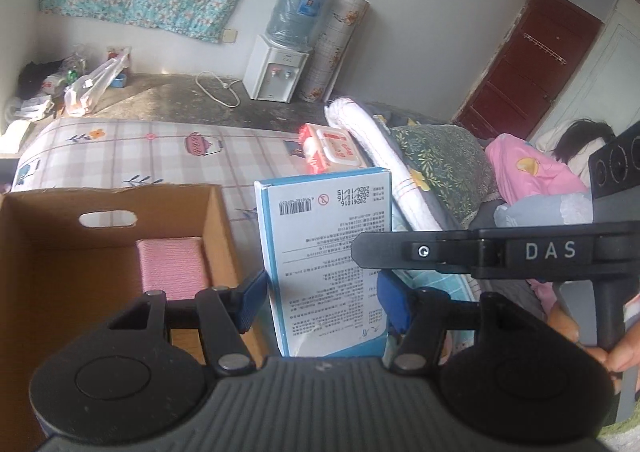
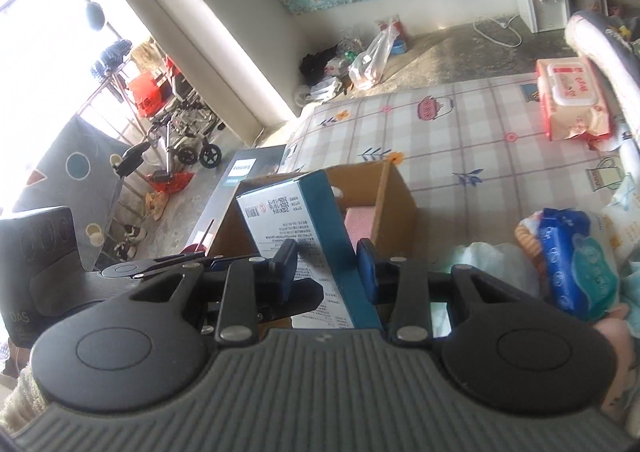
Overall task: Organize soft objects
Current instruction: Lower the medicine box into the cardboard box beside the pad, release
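A blue-and-white printed carton point(image 1: 324, 244) hangs upright over the checked bed sheet, held by both grippers at once. My left gripper point(image 1: 324, 302) is shut on its wide faces, blue pads point(image 1: 252, 300) against either side. My right gripper point(image 2: 327, 272) is shut on the same carton point(image 2: 288, 220) across its narrow blue side; its black finger point(image 1: 420, 252) reaches in from the right. Just behind and left stands an open cardboard box point(image 1: 48, 252) with a folded pink towel point(image 1: 172, 268) inside.
A red wet-wipes pack point(image 2: 568, 100) lies farther back on the bed. Blue tissue packs point(image 2: 576, 272) sit at the right. A rolled white blanket point(image 1: 372, 148), a pillow and a person under a pink cover point(image 1: 528, 172) lie to the right. A water dispenser point(image 1: 276, 68) stands on the floor.
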Demonstrator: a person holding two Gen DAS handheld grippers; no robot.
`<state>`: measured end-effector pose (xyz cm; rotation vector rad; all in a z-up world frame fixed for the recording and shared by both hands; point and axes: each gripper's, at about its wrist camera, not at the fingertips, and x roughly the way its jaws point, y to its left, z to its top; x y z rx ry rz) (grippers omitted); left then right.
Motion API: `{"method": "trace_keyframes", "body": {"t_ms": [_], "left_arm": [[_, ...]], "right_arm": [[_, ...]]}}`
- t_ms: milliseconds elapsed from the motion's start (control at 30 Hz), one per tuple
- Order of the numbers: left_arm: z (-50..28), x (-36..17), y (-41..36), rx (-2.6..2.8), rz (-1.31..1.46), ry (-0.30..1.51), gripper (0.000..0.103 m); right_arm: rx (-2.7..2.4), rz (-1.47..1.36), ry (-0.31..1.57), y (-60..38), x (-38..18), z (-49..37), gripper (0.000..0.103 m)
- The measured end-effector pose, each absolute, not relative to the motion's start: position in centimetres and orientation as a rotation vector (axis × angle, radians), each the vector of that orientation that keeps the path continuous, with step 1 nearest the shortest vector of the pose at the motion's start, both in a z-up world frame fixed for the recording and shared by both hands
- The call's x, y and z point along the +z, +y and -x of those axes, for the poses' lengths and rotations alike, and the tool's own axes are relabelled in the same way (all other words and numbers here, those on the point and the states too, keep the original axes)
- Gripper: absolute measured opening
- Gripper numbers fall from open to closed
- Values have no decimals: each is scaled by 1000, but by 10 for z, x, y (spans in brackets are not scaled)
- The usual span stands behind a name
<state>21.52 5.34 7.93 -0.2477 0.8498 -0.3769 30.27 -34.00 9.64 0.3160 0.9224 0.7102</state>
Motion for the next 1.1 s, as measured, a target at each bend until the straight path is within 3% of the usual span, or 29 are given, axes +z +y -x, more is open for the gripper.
{"method": "trace_keyframes", "body": {"t_ms": [333, 500, 867, 1100], "left_arm": [[-232, 10, 170, -164, 358, 1032, 61], [-262, -19, 192, -134, 341, 1081, 61], [-338, -71, 195, -137, 272, 1171, 61], [-352, -81, 188, -131, 250, 1166, 61]], "right_arm": [[837, -300, 1222, -197, 25, -346, 33], [809, -299, 1308, -158, -11, -380, 33], [711, -238, 1328, -129, -64, -448, 33], [727, -243, 1256, -145, -47, -450, 34]]}}
